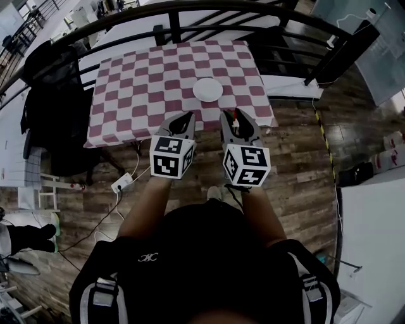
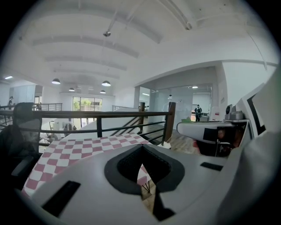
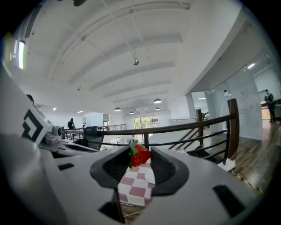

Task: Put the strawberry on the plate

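Note:
A small white plate [image 1: 207, 89] sits near the front edge of a table covered in a red-and-white checked cloth [image 1: 145, 82]. My right gripper [image 1: 230, 116] hangs just short of that edge, shut on a red strawberry [image 1: 235, 116] with a green top. In the right gripper view the strawberry [image 3: 139, 154] sits pinched between the dark pads near the tips of that gripper [image 3: 139, 157], with the cloth and a white patch of plate [image 3: 150, 175] below it. My left gripper [image 1: 187, 118] is level beside it; the tips of this gripper [image 2: 141, 148] meet with nothing between them.
A black curved railing [image 1: 190, 9] runs behind the table. A chair draped with dark clothing [image 1: 50, 95] stands at the table's left. A white power strip [image 1: 121, 183] and its cables lie on the wooden floor below my left gripper.

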Available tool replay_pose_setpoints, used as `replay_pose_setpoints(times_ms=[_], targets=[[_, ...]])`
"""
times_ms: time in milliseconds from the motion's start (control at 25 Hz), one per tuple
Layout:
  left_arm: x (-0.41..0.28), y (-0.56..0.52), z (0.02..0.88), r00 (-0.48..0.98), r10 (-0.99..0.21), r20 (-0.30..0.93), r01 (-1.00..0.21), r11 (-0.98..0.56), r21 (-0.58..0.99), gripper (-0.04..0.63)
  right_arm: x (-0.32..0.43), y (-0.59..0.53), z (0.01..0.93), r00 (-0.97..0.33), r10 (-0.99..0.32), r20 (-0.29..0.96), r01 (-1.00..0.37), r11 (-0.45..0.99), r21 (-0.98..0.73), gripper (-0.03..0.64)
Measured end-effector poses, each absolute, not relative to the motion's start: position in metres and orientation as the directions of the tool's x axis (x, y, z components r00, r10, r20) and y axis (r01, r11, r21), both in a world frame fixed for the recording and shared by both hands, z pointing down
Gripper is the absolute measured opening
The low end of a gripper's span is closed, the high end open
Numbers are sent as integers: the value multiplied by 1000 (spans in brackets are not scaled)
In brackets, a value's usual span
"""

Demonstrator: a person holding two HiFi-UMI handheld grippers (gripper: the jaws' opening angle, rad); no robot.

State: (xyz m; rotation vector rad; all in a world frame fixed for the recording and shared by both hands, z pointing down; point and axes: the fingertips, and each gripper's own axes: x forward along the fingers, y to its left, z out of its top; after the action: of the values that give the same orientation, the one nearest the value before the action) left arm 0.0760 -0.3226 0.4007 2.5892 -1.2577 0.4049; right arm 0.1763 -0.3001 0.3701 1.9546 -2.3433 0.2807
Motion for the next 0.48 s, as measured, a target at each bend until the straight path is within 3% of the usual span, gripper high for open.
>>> replay_pose_setpoints(times_ms=[480], targets=[[109, -390, 421, 515, -773, 370, -851, -514, 110, -2, 215, -385, 402, -270, -934, 232, -963, 257, -88, 156]])
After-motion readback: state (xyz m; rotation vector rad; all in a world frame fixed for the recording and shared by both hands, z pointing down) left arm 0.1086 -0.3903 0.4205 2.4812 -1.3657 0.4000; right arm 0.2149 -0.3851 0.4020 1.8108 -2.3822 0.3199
